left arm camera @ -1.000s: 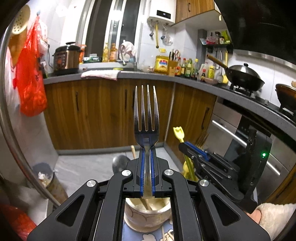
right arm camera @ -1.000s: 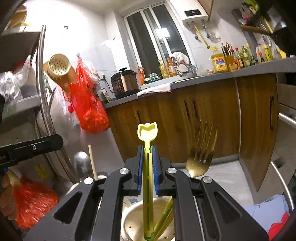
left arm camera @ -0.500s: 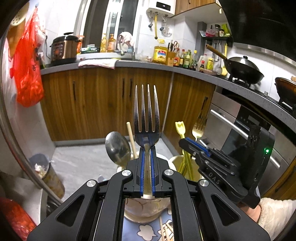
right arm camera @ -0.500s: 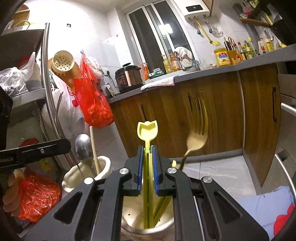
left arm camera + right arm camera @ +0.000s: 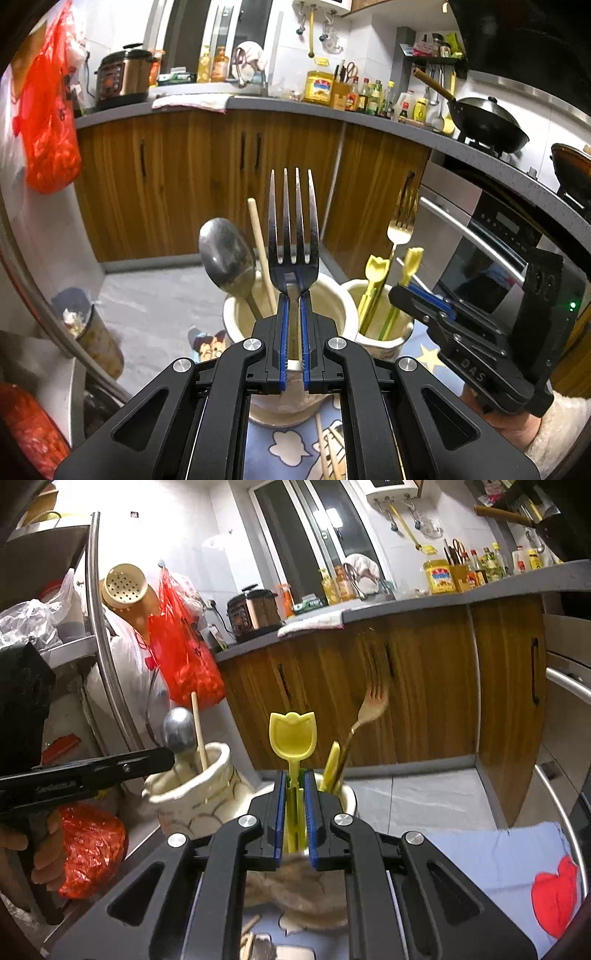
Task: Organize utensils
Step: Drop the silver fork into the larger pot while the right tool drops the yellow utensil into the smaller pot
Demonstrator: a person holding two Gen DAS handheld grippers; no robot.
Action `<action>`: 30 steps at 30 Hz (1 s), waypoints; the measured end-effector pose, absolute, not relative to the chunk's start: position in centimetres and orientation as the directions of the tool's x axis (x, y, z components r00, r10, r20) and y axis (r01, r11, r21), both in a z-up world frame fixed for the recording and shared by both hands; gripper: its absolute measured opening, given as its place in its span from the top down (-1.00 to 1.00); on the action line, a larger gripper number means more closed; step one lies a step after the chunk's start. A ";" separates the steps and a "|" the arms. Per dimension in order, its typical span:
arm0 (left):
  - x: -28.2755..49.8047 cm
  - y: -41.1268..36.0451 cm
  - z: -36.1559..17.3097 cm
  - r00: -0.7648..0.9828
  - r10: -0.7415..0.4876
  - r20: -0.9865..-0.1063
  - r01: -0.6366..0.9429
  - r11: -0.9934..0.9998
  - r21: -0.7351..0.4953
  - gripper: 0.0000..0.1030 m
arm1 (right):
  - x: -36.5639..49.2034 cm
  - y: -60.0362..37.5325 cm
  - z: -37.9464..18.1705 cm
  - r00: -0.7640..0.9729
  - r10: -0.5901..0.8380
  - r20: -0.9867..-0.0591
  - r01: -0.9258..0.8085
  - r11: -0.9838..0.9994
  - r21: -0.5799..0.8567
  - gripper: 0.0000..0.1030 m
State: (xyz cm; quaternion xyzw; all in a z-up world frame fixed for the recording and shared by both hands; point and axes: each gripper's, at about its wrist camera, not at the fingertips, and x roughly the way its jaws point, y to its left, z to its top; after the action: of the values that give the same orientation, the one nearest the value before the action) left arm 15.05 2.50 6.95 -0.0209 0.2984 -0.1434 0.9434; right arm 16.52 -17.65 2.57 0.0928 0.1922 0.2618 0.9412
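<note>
My left gripper (image 5: 293,299) is shut on a silver fork (image 5: 293,229), tines up, its handle down inside a cream ceramic jar (image 5: 236,314) that also holds a metal spoon (image 5: 225,254) and a wooden chopstick (image 5: 260,251). My right gripper (image 5: 295,779) has its jaws slightly apart around a yellow tulip-tipped plastic stick (image 5: 291,734) standing in a second cream jar (image 5: 349,797); in the left wrist view that jar (image 5: 354,291) holds two yellow sticks (image 5: 375,273) and a gold fork (image 5: 400,229). The right gripper also shows in the left wrist view (image 5: 417,295).
Both jars stand on a blue cartoon-print cloth (image 5: 288,446) with loose chopsticks (image 5: 325,454) lying on it. A steel rack pole (image 5: 101,627) and a red plastic bag (image 5: 184,653) are at the left. Wooden cabinets (image 5: 207,177) and an oven (image 5: 476,251) stand behind.
Both grippers have lowered their utensils into the jars, which now show in full. The right jaws have eased apart around the yellow stick. The left stays shut on the fork.
</note>
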 end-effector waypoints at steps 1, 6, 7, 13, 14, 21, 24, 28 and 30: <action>15.1 2.3 6.9 0.774 -0.289 -0.563 0.265 0.956 -0.125 0.87 | 16.4 -17.7 2.5 0.789 0.523 -0.324 -0.452 0.850 0.270 0.81; 15.3 1.6 6.7 0.758 -0.300 -0.579 0.284 0.951 -0.120 0.87 | 16.0 -17.6 2.3 0.795 0.468 -0.387 -0.404 0.883 0.239 0.81; 15.4 1.5 6.6 0.755 -0.299 -0.583 0.286 0.951 -0.118 0.87 | 16.1 -17.6 2.2 0.793 0.463 -0.395 -0.397 0.886 0.240 0.81; 16.0 0.9 6.1 0.741 -0.291 -0.605 0.288 0.952 -0.105 0.87 | 16.1 -17.7 2.2 0.784 0.462 -0.415 -0.391 0.887 0.248 0.81; 16.1 0.8 6.0 0.740 -0.291 -0.607 0.288 0.952 -0.105 0.87 | 16.1 -17.7 2.2 0.783 0.461 -0.419 -0.391 0.887 0.244 0.81; 16.3 0.7 6.1 0.741 -0.285 -0.608 0.285 0.953 -0.100 0.76 | 15.9 -17.4 2.4 0.786 0.448 -0.425 -0.392 0.894 0.218 0.81; 16.3 0.8 6.1 0.742 -0.290 -0.605 0.284 0.953 -0.108 0.66 | 15.9 -17.4 2.5 0.786 0.447 -0.427 -0.390 0.895 0.218 0.81; 16.3 0.7 6.1 0.744 -0.292 -0.601 0.282 0.953 -0.113 0.62 | 15.8 -17.5 2.5 0.795 0.435 -0.424 -0.381 0.900 0.210 0.81; 16.3 0.7 6.1 0.745 -0.289 -0.601 0.280 0.954 -0.110 0.62 | 15.8 -17.6 2.5 0.795 0.434 -0.423 -0.378 0.901 0.213 0.79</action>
State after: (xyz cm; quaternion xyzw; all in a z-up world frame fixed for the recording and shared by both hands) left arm 16.27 0.75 6.10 -0.0063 0.3229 -0.1523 0.9341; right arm 15.80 -17.61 2.49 0.0589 0.2373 0.2146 0.9456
